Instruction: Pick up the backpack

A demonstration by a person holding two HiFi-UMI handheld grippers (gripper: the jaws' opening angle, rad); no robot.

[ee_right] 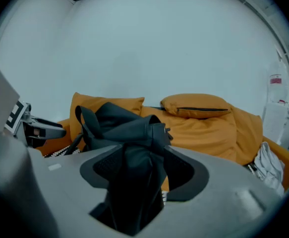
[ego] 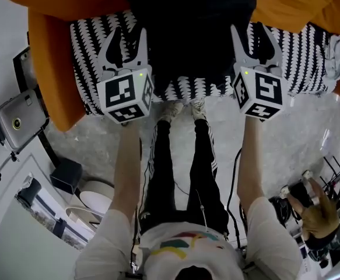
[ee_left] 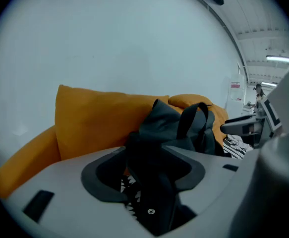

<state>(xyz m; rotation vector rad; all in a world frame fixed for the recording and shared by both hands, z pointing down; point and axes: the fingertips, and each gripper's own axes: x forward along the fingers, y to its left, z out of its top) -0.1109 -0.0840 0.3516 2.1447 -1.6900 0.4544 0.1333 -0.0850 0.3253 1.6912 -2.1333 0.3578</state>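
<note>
backpack (ego: 190, 34), black, soft and slumped, of matte fabric, with a looped strap (ee_left: 184, 119) standing up at its top. it rests on the seat of an orange fabric sofa (ego: 47, 69), at 12 o'clock in the head view, over a black-and-white zigzag cover (ego: 91, 51). its opening is not shown, so what it holds cannot be told.

the left gripper (ego: 129, 34) is at the bag's 8 o'clock edge and the right gripper (ego: 250, 34) at its 4 o'clock edge, both pointing toward 12 o'clock. in the left gripper view the jaws stand apart with a fold of the black fabric hanging in the gap, and a strip of the zigzag cover shows beside the fold. in the right gripper view the jaws are likewise spread, a fold of the bag lying loose between them.

farther out, a plump orange cushion (ee_right: 196, 105) lies at 1 o'clock from the bag in the right gripper view. a pale grey crumpled cloth (ego: 337, 54) sits at 3 o'clock on the seat.
</note>
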